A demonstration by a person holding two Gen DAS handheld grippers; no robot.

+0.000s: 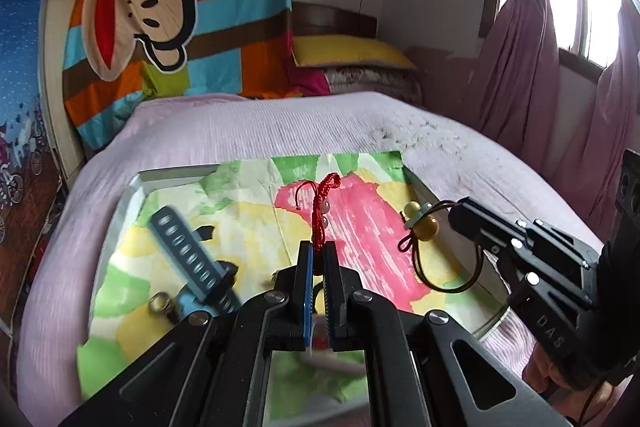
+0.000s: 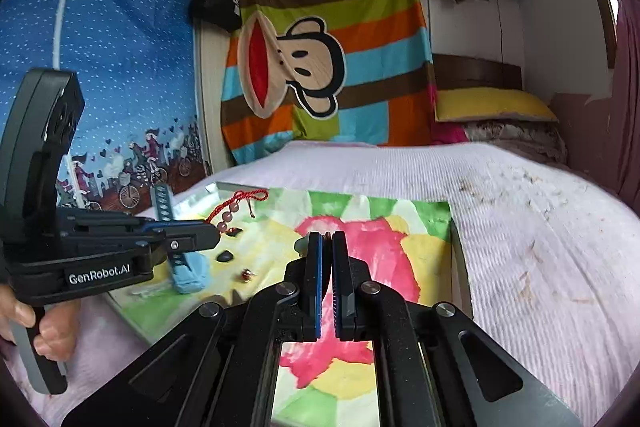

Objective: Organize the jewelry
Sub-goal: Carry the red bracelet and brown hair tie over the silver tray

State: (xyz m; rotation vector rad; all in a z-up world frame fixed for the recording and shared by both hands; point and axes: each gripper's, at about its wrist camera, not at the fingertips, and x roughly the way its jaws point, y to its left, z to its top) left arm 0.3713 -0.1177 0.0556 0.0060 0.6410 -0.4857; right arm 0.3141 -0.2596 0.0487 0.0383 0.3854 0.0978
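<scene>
My left gripper (image 1: 319,247) is shut on a red knotted cord bracelet (image 1: 326,187) with pale pink beads, lifted above the tray; the right wrist view shows the same bracelet (image 2: 230,213) sticking out of that gripper (image 2: 214,233). My right gripper (image 2: 327,237) is shut, with a thin dark cord just showing between its tips. In the left wrist view that gripper (image 1: 454,215) holds a dark cord bracelet (image 1: 424,227) with gold beads, whose loop hangs down to the tray. Both sit over a metal tray (image 1: 132,187) lined with colourful paper.
On the tray lie a small blue sword-shaped ornament (image 1: 196,259), a brass ring-like piece (image 1: 160,305), small black pieces (image 2: 225,257) and a tiny red charm (image 2: 247,275). The tray rests on a pink bedspread (image 2: 540,227). A hand (image 2: 48,331) grips the left tool's handle.
</scene>
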